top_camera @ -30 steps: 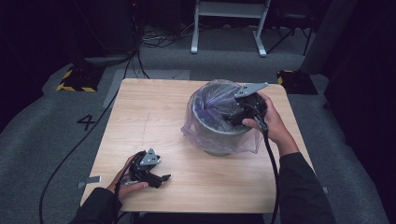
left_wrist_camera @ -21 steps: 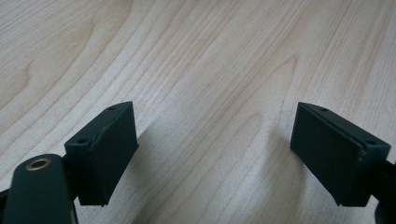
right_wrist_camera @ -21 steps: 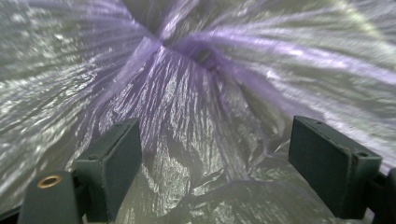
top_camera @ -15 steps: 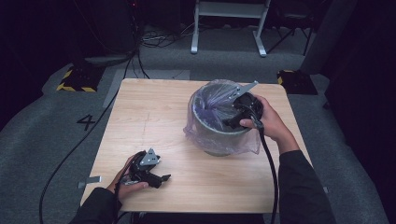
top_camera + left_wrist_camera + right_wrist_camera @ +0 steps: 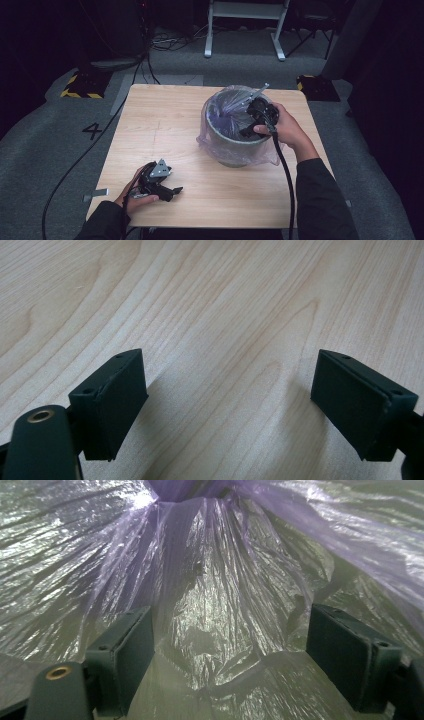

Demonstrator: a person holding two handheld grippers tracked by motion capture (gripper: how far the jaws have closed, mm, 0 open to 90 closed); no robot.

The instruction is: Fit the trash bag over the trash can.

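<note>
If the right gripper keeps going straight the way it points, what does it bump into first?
Most likely the crinkly purple plastic bag lining the grey bucket. The right gripper is open, with the bag straight ahead between its jaws; how close is unclear.

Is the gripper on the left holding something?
No, the left gripper is open, with only bare table between its jaws.

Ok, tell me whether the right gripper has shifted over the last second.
Yes, slightly. The right gripper has dipped from above the bin's right rim down toward its bag-lined inside. The bin itself has stayed put on the table.
</note>
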